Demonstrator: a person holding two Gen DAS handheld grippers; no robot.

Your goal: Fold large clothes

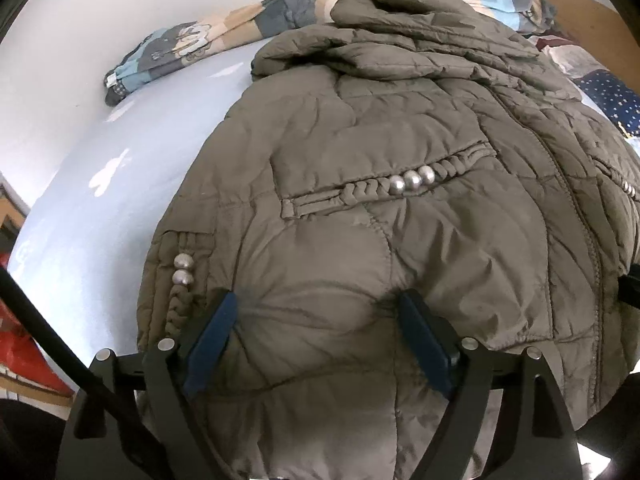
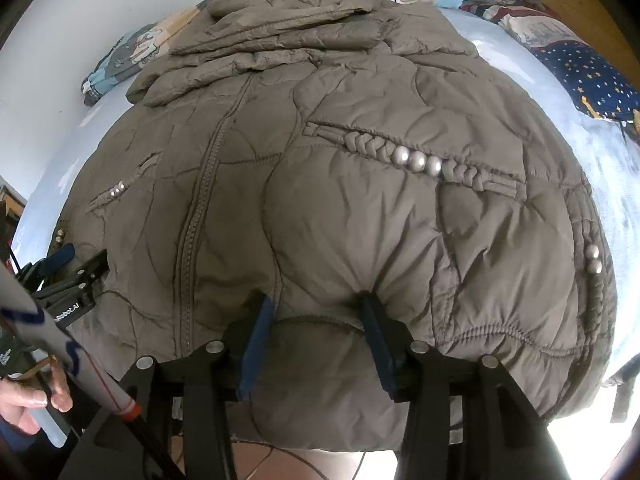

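A large olive-brown quilted jacket (image 1: pixel 360 184) lies front up on a pale blue bed, sleeves folded across its upper part. It fills the right wrist view too (image 2: pixel 340 184). My left gripper (image 1: pixel 320 308) has its blue-padded jaws pressed into the hem on the jacket's left side, puffy fabric bunched between them. My right gripper (image 2: pixel 316 308) has its jaws pressed into the hem right of the zipper (image 2: pixel 200 200), fabric gathered between them. The left gripper also shows at the left edge of the right wrist view (image 2: pixel 68 264).
A patterned blanket (image 1: pixel 192 44) lies along the white wall at the bed's far side. A dark blue starred pillow (image 2: pixel 588 72) sits at the right. The bed sheet (image 1: pixel 120 184) is bare left of the jacket. Tiled floor (image 2: pixel 272 464) shows below the bed edge.
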